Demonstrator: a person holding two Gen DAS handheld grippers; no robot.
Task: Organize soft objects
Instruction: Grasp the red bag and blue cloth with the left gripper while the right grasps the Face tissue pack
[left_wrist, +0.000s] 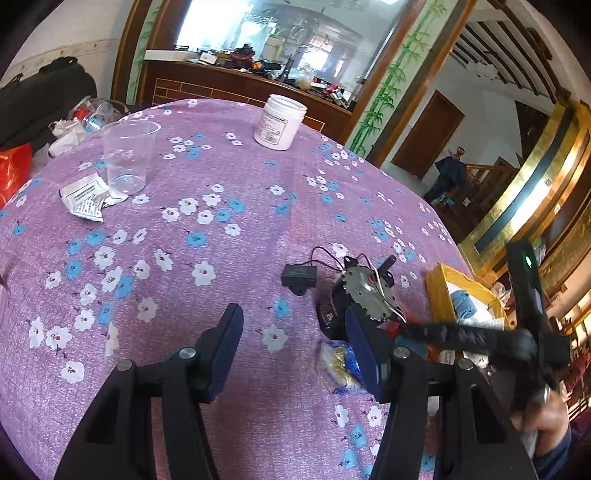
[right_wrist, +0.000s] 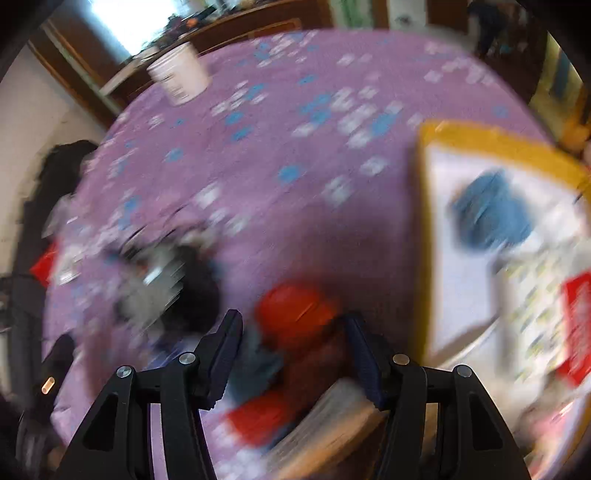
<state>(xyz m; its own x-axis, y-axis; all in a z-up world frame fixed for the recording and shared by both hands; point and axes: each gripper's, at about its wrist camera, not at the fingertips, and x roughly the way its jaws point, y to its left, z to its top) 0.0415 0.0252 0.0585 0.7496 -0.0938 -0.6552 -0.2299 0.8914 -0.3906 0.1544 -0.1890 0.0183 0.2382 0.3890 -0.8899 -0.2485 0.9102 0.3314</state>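
Note:
My left gripper (left_wrist: 293, 343) is open and empty, low over the purple flowered tablecloth (left_wrist: 207, 236). A small blue-and-gold packet (left_wrist: 338, 365) lies just left of its right finger. My right gripper (right_wrist: 293, 354) is open over a red soft object (right_wrist: 295, 314) that sits between its fingers; the right wrist view is badly blurred. A yellow-rimmed tray (right_wrist: 480, 142) holds a blue soft thing (right_wrist: 491, 210) and printed packets; it also shows in the left wrist view (left_wrist: 439, 291). The right gripper's body (left_wrist: 480, 338) shows at the right of the left wrist view.
A black-and-grey motor (left_wrist: 354, 295) with wires and a small black box (left_wrist: 299, 277) sits mid-table. A clear plastic cup (left_wrist: 125, 155), white sachets (left_wrist: 86, 197) and a white jar (left_wrist: 280, 122) stand farther back. Bags lie beyond the table's left edge.

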